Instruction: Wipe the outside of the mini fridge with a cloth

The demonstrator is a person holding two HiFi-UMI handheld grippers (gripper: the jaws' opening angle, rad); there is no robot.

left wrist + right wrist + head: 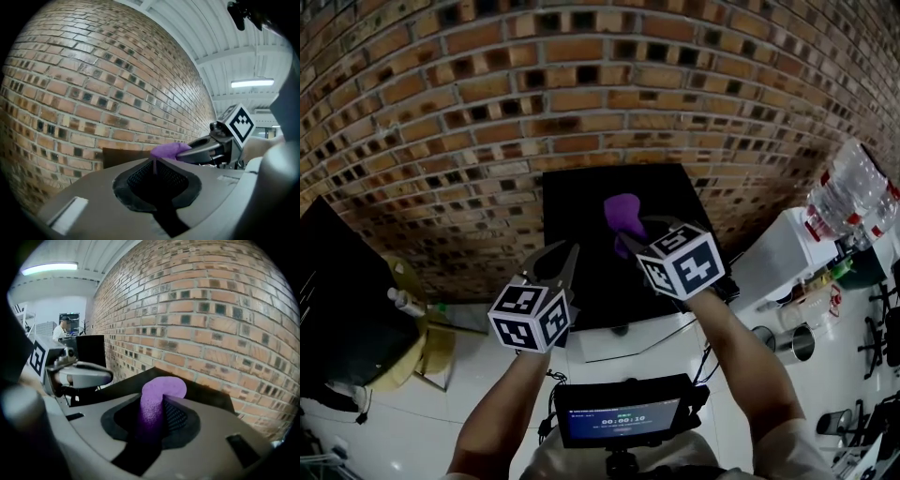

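Over the black mini fridge (581, 234) top, the purple cloth (623, 212) is pinched in the right tool (630, 242). Beside it, the left tool (567, 258) has its jaws pressed together, empty. A brick wall (487, 112) stands behind.

Brick wall (581, 84) seemingly against mini fridge (581, 216), front open

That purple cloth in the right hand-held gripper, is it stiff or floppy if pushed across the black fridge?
Probably floppy: the purple cloth bunches and curls over where the right hand-held gripper pinches it. Likely light, as a narrow pinch holds it. Its nubby weave may drag on the mini fridge.
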